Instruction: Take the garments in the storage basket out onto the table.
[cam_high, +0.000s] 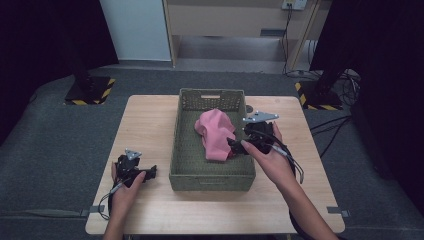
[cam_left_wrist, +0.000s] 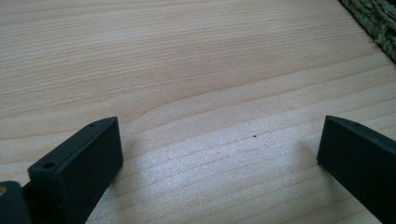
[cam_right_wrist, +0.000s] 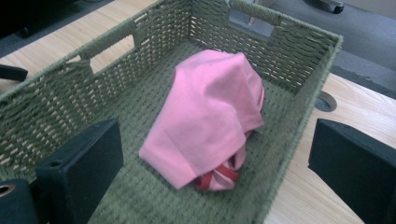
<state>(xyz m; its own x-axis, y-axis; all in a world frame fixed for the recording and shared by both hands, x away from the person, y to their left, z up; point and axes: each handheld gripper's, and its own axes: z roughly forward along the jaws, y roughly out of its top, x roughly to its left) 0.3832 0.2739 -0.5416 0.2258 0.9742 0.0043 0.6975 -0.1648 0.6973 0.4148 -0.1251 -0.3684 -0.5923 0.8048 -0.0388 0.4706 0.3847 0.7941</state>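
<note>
**Hovering over the basket with both tools wide open**

Holding my right tool (cam_high: 235, 146) at the right-hand rim of the green woven basket (cam_high: 212, 181), I have its jaws spread wide with nothing between them. In the right gripper view, one jaw hangs over the basket floor and the other sits outside the wall, above the wooden worktop (cam_right_wrist: 327, 186), so the rim runs up between the two. Ahead of that tool, lying on the basket floor (cam_right_wrist: 140, 116), is the pink cloth (cam_right_wrist: 210, 112), bunched into a loose heap. A bit of red trim (cam_right_wrist: 219, 177) peeks out from under its nearest edge, the part closest to my jaws. The cloth lies just ahead of the tool and apart from both jaws. From the high view the cloth (cam_high: 215, 132) sits in the basket's right half, right beside my right tool.

My left tool (cam_high: 142, 173) rests low on the worktop (cam_high: 145, 130), to the left of the basket and well apart from the cloth. Its jaws are likewise spread wide and hold nothing; the left gripper view shows bare wood grain (cam_left_wrist: 196, 93) between them, with a corner of the basket weave (cam_left_wrist: 373, 18) at the far upper right, beyond the right jaw.
</note>
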